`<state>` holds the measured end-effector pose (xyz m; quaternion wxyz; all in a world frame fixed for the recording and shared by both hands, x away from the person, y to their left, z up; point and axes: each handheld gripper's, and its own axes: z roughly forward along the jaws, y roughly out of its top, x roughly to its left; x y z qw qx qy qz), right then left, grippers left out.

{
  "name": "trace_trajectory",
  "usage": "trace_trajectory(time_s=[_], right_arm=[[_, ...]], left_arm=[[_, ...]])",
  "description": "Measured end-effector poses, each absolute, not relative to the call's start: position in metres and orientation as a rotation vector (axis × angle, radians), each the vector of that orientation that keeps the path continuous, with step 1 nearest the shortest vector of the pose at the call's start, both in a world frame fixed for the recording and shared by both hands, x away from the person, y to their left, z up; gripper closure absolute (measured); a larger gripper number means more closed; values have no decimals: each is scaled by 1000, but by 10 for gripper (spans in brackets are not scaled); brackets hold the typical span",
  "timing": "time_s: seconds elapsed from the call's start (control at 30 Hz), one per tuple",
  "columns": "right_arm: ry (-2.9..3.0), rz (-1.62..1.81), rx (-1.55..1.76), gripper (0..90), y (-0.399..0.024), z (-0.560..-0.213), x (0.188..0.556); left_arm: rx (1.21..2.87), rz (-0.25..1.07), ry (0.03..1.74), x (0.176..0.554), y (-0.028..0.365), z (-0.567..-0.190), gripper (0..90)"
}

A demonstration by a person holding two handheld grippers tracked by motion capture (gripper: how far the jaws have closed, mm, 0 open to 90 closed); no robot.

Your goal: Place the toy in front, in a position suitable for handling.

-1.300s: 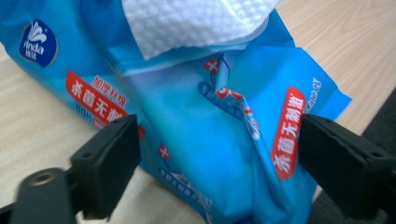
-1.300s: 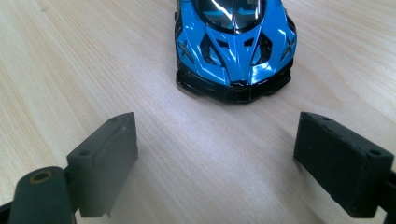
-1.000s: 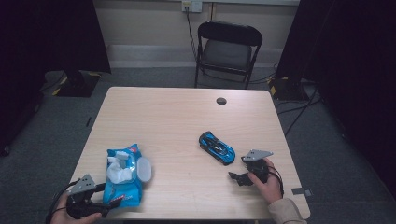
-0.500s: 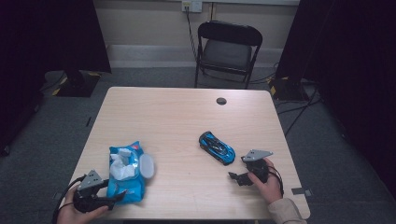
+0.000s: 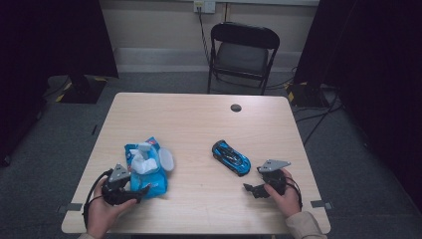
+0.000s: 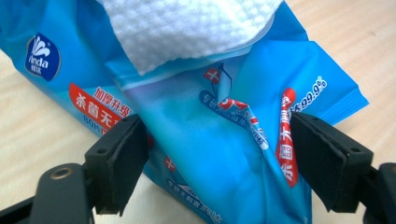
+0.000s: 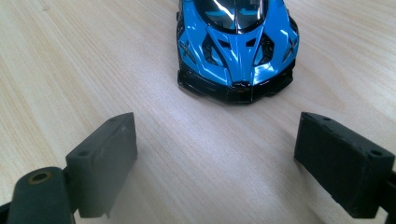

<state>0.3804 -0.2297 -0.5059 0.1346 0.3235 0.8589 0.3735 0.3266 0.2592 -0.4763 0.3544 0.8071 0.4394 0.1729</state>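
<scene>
A blue wet-wipes pack [image 5: 149, 175] lies at the table's front left, with a white wipe [image 5: 142, 164] sticking out of its open flap. My left gripper [image 5: 141, 192] is open at the pack's near end. In the left gripper view the pack [image 6: 210, 140] sits between the two wide-apart jaws, under the wipe [image 6: 187, 28]. A blue toy car [image 5: 231, 157] stands right of centre. My right gripper [image 5: 251, 189] is open just short of it. In the right gripper view the car's [image 7: 236, 42] nose points at the gap between the jaws, with bare table between.
The wooden table [image 5: 199, 119] has a small black round cap [image 5: 236, 107] near its far edge. A black folding chair [image 5: 241, 50] stands behind the table. Cables lie on the floor at the right.
My left gripper has moved forward and to the right onto the pack's near end, and the pack has shifted away across the table. The right gripper and the car have stayed put.
</scene>
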Motion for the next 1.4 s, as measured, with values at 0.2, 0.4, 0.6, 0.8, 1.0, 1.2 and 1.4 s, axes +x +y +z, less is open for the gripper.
trace_trajectory(time_s=[0.2, 0.4, 0.6, 0.8, 1.0, 1.2, 1.4], right_arm=[[2489, 1082, 938, 124, -230, -506, 380], [2490, 1082, 937, 124, -230, -506, 380], [2490, 1083, 935, 123, -230, -506, 380], [2491, 1083, 935, 123, -230, -506, 380], [2495, 1086, 928, 123, -230, -506, 381], [2500, 1088, 922, 122, -230, -506, 381], [2502, 1088, 919, 122, -230, -506, 382]], left_arm=[[2069, 458, 1151, 348, 250, -477, 203], [2046, 471, 1165, 364, 246, -478, 207], [2004, 474, 1190, 388, 243, -480, 211], [1996, 468, 1199, 404, 242, -480, 212], [1981, 474, 1204, 418, 240, -482, 209], [1965, 453, 1207, 419, 242, -482, 203], [1966, 458, 1179, 413, 241, -477, 188]])
